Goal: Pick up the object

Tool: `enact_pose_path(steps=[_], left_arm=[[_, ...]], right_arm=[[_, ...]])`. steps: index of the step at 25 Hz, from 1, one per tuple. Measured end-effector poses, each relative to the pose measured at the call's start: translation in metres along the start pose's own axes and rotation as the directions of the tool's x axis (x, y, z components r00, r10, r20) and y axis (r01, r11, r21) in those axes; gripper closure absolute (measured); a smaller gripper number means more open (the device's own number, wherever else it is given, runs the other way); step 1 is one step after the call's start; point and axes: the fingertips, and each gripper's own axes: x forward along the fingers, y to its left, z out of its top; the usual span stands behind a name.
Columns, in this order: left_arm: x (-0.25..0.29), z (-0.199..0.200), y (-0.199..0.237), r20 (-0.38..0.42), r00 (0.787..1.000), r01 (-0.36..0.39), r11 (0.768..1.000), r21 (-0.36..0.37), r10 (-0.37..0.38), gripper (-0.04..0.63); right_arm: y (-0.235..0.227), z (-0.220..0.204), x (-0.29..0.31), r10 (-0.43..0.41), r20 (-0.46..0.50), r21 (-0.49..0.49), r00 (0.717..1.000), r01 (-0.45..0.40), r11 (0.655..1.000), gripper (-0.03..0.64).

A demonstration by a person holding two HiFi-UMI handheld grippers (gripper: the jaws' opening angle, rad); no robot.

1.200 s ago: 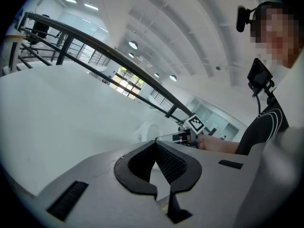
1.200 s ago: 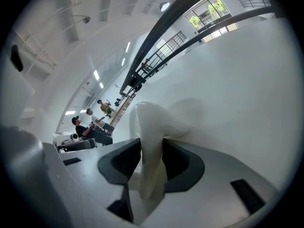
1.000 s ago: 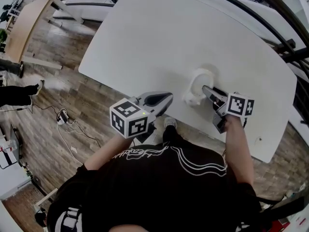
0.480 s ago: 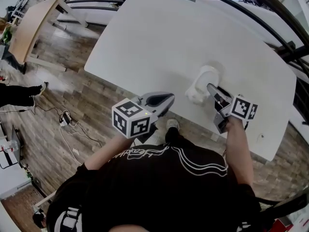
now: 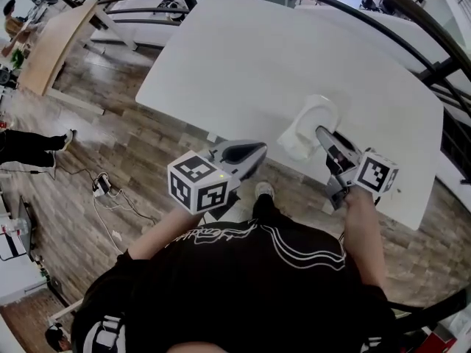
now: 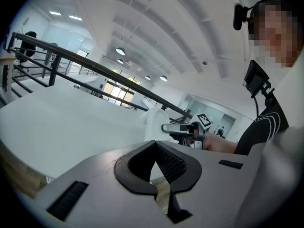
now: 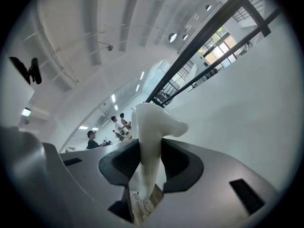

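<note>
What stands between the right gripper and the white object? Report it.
Nothing visible does. The right gripper is closed on the white object itself, with its pads against the object's sides. The left gripper is apart from both, shut and empty.

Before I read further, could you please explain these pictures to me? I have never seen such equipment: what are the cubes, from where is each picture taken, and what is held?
No robot here: a person holds a hand-held gripper, a two-jaw tool, in each hand, and the patterned cube is part of each tool. One picture comes from a camera on the person's head, looking down. The other two come from cameras riding on the tools, looking along their jaws. The left hand-held gripper is shut and empty. The right hand-held gripper is shut on a white object, perhaps a small jug; its jaws have just been closing on it. It is by the near edge of the white table, where I see nothing else.
</note>
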Motion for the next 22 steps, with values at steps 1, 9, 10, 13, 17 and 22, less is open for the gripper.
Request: enact_pose_path(steps=[1, 9, 10, 13, 17, 22], left_arm=[[-0.002, 0.002, -0.004, 0.005, 1.0, 0.003, 1.0, 0.006, -0.003, 0.588], [-0.037, 0.015, -0.046, 0.062, 0.998, 0.03, 0.998, 0.062, -0.033, 0.588], [-0.042, 0.015, -0.052, 0.068, 0.997, 0.033, 0.997, 0.073, -0.038, 0.588], [-0.056, 0.014, -0.073, 0.085, 0.995, 0.047, 0.994, 0.098, -0.055, 0.588], [-0.072, 0.01, -0.099, 0.105, 0.991, 0.067, 0.989, 0.129, -0.081, 0.588], [-0.089, 0.003, -0.131, 0.121, 0.986, 0.091, 0.984, 0.153, -0.11, 0.588]], right_arm=[[0.006, 0.001, -0.004, 0.007, 0.008, -0.012, 1.0, -0.007, 1.0, 0.491], [0.058, -0.013, -0.041, 0.027, 0.081, -0.048, 0.996, -0.023, 0.999, 0.491], [0.064, -0.017, -0.047, 0.026, 0.089, -0.051, 0.996, -0.021, 0.998, 0.491], [0.082, -0.027, -0.063, 0.03, 0.108, -0.064, 0.994, -0.023, 0.998, 0.491], [0.106, -0.043, -0.083, 0.041, 0.129, -0.085, 0.991, -0.03, 0.996, 0.491], [0.132, -0.063, -0.108, 0.045, 0.137, -0.1, 0.99, -0.032, 0.994, 0.491]])
